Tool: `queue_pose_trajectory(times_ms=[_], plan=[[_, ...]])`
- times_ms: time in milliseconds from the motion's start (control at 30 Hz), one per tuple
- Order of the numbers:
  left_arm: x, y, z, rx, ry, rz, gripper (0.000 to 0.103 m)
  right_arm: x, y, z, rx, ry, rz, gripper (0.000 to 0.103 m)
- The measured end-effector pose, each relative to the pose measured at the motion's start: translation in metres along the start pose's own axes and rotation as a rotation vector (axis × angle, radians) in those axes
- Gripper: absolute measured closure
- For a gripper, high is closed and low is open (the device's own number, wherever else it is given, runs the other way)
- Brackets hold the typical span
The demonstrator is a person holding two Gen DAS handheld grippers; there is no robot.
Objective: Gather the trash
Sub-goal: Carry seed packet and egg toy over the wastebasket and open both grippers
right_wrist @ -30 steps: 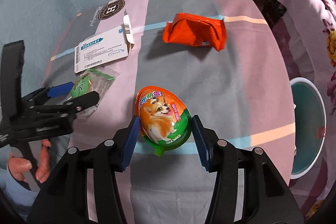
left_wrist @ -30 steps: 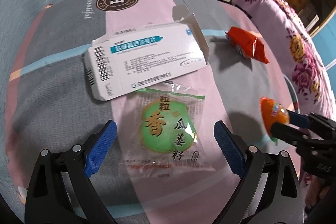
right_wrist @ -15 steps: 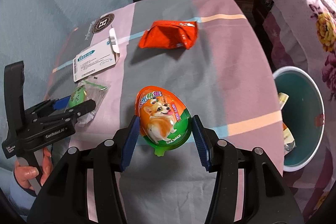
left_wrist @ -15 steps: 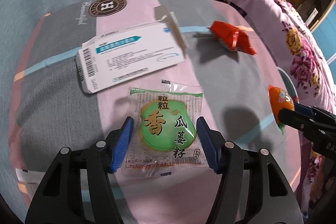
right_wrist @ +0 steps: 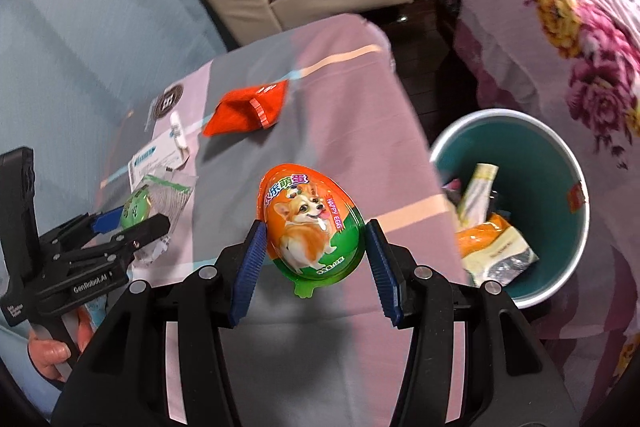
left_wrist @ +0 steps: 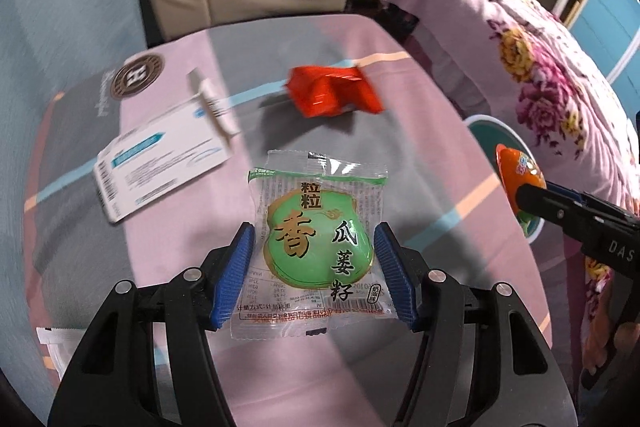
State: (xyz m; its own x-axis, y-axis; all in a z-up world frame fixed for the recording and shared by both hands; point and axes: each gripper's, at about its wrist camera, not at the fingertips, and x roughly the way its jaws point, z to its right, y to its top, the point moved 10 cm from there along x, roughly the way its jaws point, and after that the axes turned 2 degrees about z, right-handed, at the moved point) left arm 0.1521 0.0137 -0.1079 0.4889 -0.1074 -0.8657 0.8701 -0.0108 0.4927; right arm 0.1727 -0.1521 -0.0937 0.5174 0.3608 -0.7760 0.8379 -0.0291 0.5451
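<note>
The left tongs (left_wrist: 314,269), black with blue ridged pads, carry a clear snack packet (left_wrist: 316,247) with a green disc and gold-and-black characters. The right tongs (right_wrist: 314,261) match, around an orange-and-green egg (right_wrist: 312,223) printed with a corgi. At eleven o'clock lies a red-orange wrapper (right_wrist: 248,109). The counter (right_wrist: 344,87) cloth is pink-and-grey blocked with peach and blue stripes. At three o'clock, a teal-lined bin (right_wrist: 532,163).

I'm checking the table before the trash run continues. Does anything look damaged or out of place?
The white medicine box lies flattened on the tablecloth with an end flap torn open and sticking up. The red wrapper sits crumpled behind it. Nothing looks spilled.
</note>
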Motion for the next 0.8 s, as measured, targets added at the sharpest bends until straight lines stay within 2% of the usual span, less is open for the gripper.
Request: queue_pose_trajectory(times_ms=[400,800], plan=[[0.013,0.019,0.099,0.136,-0.049,-0.01,0.04,-0.048,0.01,0.095,0.168,-0.04,0.126,0.055],[0.041,0.033,0.187,0.257,-0.109,-0.041,0.04,-0.069,0.006,0.175,0.287,-0.102,0.168,0.054]])
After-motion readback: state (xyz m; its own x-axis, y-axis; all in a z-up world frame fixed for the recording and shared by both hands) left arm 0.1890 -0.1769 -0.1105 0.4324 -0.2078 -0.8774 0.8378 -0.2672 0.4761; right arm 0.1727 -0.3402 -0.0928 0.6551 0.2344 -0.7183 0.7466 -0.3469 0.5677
